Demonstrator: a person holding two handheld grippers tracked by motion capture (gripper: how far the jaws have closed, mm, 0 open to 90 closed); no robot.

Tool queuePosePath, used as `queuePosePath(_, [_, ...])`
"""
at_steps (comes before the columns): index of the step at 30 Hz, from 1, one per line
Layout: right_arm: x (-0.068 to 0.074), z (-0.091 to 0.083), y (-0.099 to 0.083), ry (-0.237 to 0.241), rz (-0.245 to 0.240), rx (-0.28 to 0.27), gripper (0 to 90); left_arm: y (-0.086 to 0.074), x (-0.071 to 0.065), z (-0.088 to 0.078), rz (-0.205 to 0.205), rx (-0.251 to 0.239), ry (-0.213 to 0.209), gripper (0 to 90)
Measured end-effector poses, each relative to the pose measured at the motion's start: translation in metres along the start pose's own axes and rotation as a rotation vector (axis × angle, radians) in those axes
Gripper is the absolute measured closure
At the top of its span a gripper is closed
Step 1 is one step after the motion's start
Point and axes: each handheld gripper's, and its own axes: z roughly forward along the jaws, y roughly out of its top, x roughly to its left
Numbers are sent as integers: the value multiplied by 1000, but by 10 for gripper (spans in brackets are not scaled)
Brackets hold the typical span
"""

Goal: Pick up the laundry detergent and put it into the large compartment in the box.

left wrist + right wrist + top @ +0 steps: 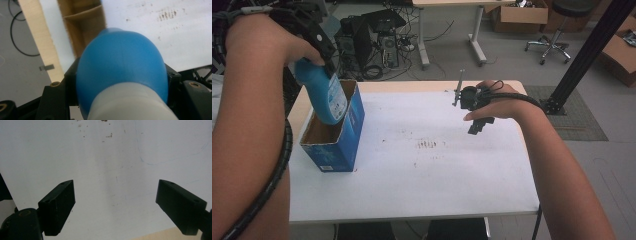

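A blue plastic bottle (324,92) with a white label hangs neck-up, its lower end inside the open top of a blue cardboard box (343,141) at the table's left. My left gripper (319,47) is shut on the bottle's upper part. In the left gripper view the bottle (122,65) sits between the black jaws, with the brown inside of the box (82,27) beyond it. My right gripper (479,125) hovers over the right side of the white table top (427,175). Its jaws stand wide apart, open, with nothing between them (116,207).
The table top carries brown smudges (428,145) near its middle. Beyond the far edge stand computer towers and cables (372,45), a table leg (423,37), an office chair (557,35) and cardboard boxes (519,15). A black frame post (584,55) rises at the right.
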Motion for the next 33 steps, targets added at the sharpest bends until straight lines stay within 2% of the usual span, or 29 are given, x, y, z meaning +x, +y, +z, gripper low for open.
queuePosePath(12, [2,0,3,1,-9,-4,158,-2,23,15,-63,4,-6,384])
queuePosePath(27, [0,0,2,3,-2,-7,158,4,41,49,-98,15,6,384])
queuePosePath(33, [1,0,3,4,-8,-4,158,6,44,66,-97,19,9,384])
